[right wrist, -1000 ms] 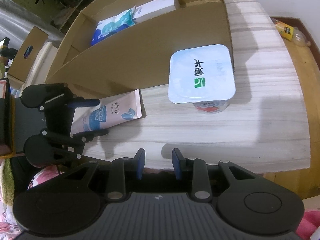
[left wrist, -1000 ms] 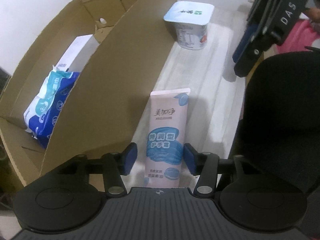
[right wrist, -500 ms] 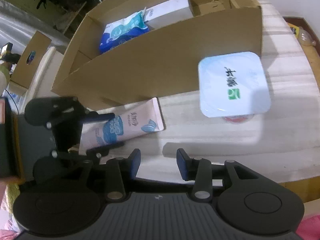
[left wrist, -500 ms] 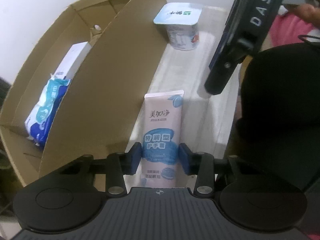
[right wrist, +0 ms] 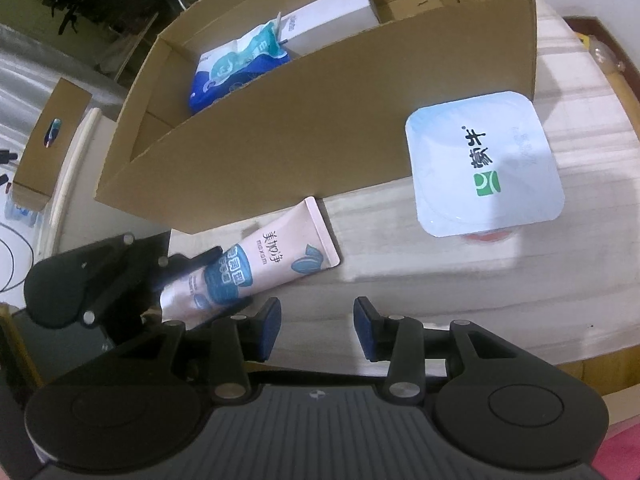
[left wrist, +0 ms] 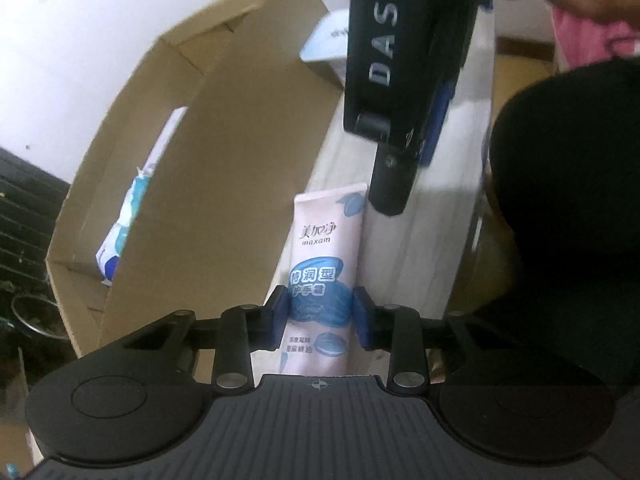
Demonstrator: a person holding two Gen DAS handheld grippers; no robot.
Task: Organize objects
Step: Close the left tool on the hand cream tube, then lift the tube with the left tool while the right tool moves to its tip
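A pink hand-cream tube [left wrist: 325,264] with blue print lies on the pale wooden table next to the cardboard box [left wrist: 224,184]. My left gripper [left wrist: 320,316] is shut on the tube's lower half; it also shows in the right wrist view [right wrist: 224,280]. My right gripper [right wrist: 316,328] is open and empty, above the table's front edge, and hangs over the tube's far end in the left wrist view [left wrist: 404,128]. A yogurt cup [right wrist: 484,164] with a white foil lid stands to the right of the box [right wrist: 320,128].
The box holds a blue-and-white wipes pack [right wrist: 236,64] and a white carton [right wrist: 332,12]. A black chair back [left wrist: 568,208] is right of the table. A small cardboard box [right wrist: 48,140] stands on the left beyond the table.
My left gripper's jaws have closed from open onto the hand-cream tube. My right gripper has moved in over the table towards the tube, opening a little wider.
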